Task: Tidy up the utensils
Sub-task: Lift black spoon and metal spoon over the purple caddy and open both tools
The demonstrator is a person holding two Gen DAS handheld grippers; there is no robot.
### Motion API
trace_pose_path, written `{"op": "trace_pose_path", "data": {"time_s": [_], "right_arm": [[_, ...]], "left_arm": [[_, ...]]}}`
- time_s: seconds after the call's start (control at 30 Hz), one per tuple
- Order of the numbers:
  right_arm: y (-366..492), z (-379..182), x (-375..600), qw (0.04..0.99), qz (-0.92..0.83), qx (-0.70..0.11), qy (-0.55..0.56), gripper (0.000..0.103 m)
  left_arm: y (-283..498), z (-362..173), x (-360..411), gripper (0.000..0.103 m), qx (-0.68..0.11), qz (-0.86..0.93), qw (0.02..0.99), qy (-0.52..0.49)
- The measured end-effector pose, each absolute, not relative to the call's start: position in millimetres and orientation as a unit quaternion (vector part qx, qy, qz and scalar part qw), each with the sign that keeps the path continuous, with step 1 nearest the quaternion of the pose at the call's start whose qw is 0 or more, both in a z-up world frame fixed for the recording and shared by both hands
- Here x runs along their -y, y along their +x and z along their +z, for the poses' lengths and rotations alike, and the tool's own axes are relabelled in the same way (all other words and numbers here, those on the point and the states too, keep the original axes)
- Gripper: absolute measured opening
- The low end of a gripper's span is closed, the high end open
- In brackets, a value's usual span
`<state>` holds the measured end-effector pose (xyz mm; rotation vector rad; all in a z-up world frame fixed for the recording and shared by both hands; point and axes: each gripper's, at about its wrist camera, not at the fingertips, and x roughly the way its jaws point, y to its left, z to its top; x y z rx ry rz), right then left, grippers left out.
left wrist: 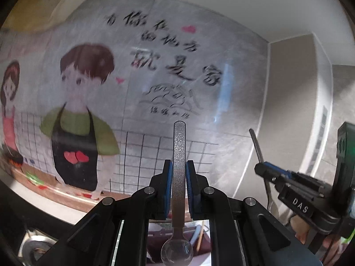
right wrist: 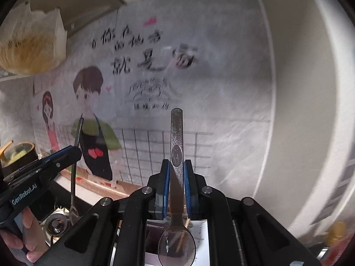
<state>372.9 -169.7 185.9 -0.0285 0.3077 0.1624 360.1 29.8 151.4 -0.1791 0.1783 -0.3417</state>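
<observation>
My left gripper (left wrist: 179,166) is shut on the handle of a steel spoon (left wrist: 179,155), handle up and bowl hanging down toward the camera. My right gripper (right wrist: 176,165) is shut on a second steel spoon (right wrist: 176,133), held the same way, bowl (right wrist: 176,250) low. Each gripper shows in the other's view: the right one (left wrist: 263,168) at the right edge with its spoon handle (left wrist: 256,143), the left one (right wrist: 74,151) at the left with its spoon (right wrist: 74,166). Both are lifted in front of the wall.
A wall sticker with cartoon figures and writing (left wrist: 84,115) fills the background. A white wall corner (right wrist: 295,110) stands at the right. A pot (right wrist: 18,155) and a stove burner (right wrist: 56,223) sit low left. A box with chopsticks (left wrist: 199,235) lies below the grippers.
</observation>
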Motion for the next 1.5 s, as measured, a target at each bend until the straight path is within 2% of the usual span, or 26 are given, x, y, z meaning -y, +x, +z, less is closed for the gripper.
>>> {"op": "trace_pose_path", "data": {"time_s": [0.27, 0.43, 0.67, 0.93, 1.0, 1.07, 1.1, 1.13, 1.17, 1.2, 1.33, 1.43, 1.5], "right_arm": [[435.7, 109.1, 151.6, 0.968, 0.107, -0.227, 0.014, 0.011], [465.1, 71.5, 143.8, 0.956, 0.123, -0.266, 0.026, 0.011], [482.5, 40.0, 145.2, 0.948, 0.133, -0.285, 0.039, 0.011], [489.5, 21.0, 148.5, 0.955, 0.123, -0.269, 0.036, 0.011], [487.9, 13.7, 151.2, 0.953, 0.125, -0.275, 0.04, 0.016], [486.7, 10.1, 152.6, 0.948, 0.128, -0.289, 0.044, 0.036], [484.3, 9.1, 154.1, 0.946, 0.132, -0.294, 0.045, 0.041], [479.1, 9.6, 156.1, 0.946, 0.131, -0.293, 0.047, 0.048], [474.6, 11.3, 157.4, 0.948, 0.127, -0.289, 0.048, 0.052], [468.9, 13.8, 159.4, 0.949, 0.121, -0.286, 0.047, 0.054], [442.6, 32.7, 171.8, 0.955, 0.104, -0.274, 0.045, 0.075], [418.2, 50.0, 187.0, 0.962, 0.069, -0.261, 0.046, 0.09], [405.0, 57.9, 196.0, 0.963, 0.055, -0.26, 0.042, 0.096]], "left_arm": [[414.6, 95.1, -45.4, 0.012, -0.123, -0.159, 0.972, -0.123], [440.2, 69.3, -36.2, 0.012, -0.133, -0.152, 0.973, -0.111], [464.7, 38.9, -23.6, 0.012, -0.154, -0.151, 0.97, -0.11], [473.1, 10.3, -14.9, 0.012, -0.176, -0.146, 0.969, -0.097], [474.4, 4.6, -14.9, 0.015, -0.19, -0.139, 0.968, -0.09], [474.6, 1.0, -17.4, 0.017, -0.205, -0.134, 0.965, -0.09], [474.5, -0.2, -19.1, 0.02, -0.208, -0.131, 0.965, -0.092], [472.9, 0.1, -20.9, 0.027, -0.21, -0.129, 0.964, -0.095], [470.8, 1.4, -23.1, 0.032, -0.213, -0.127, 0.964, -0.099], [466.6, 4.4, -25.8, 0.033, -0.213, -0.128, 0.963, -0.106], [447.8, 19.4, -31.2, 0.038, -0.218, -0.119, 0.963, -0.106], [427.3, 30.7, -36.7, 0.052, -0.236, -0.11, 0.958, -0.116], [412.7, 34.0, -39.0, 0.053, -0.245, -0.109, 0.956, -0.118]]}}
